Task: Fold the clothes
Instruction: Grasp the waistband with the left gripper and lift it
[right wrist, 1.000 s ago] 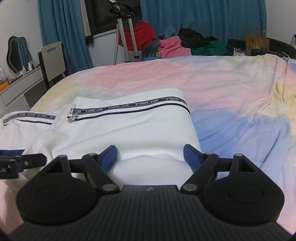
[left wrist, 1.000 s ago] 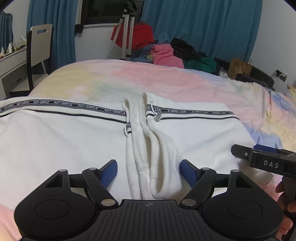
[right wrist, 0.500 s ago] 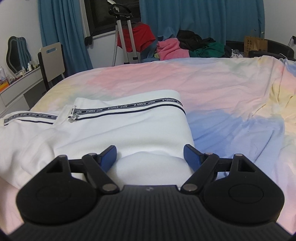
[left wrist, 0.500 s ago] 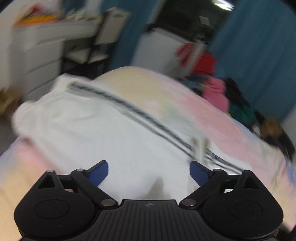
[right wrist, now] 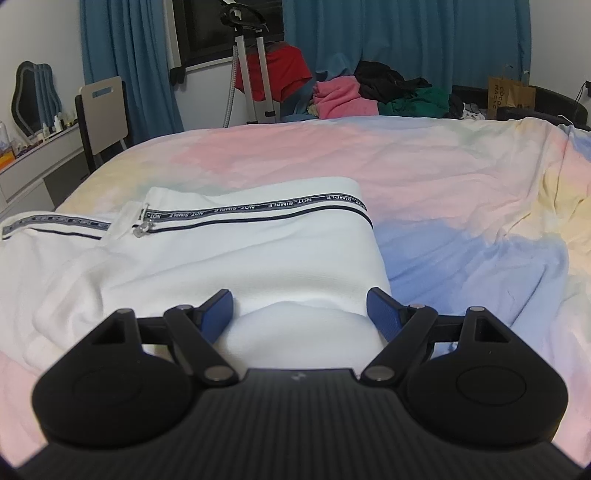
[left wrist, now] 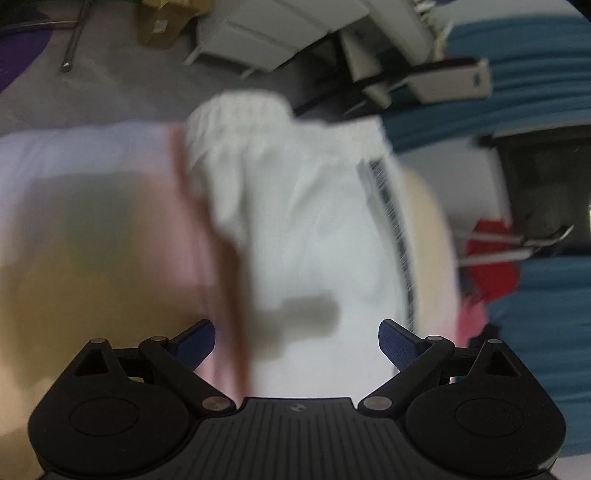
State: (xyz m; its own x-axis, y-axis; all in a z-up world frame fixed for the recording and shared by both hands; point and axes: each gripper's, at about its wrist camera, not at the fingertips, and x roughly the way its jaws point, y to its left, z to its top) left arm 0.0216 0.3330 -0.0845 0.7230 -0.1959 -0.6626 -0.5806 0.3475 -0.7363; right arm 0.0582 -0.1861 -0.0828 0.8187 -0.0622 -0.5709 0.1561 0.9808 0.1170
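Observation:
A white jacket (right wrist: 240, 251) with a black lettered stripe lies on the pastel bedsheet (right wrist: 424, 177); its right side is folded in. My right gripper (right wrist: 300, 314) is open and hovers low over the jacket's near folded edge. The left wrist view is blurred and rolled sideways: the jacket's left sleeve (left wrist: 306, 221) stretches away toward the bed's edge. My left gripper (left wrist: 295, 341) is open and empty above that sleeve, holding nothing.
A pile of clothes (right wrist: 373, 94), a tripod (right wrist: 251, 74) and blue curtains (right wrist: 406, 37) stand beyond the bed. A chair (right wrist: 103, 114) and white dresser (right wrist: 33, 162) are at the left. Floor and drawers (left wrist: 258, 33) show past the bed's edge.
My left gripper has swung fast to the left and rolled sideways, from the jacket's collar out over the left sleeve. The right gripper has barely moved.

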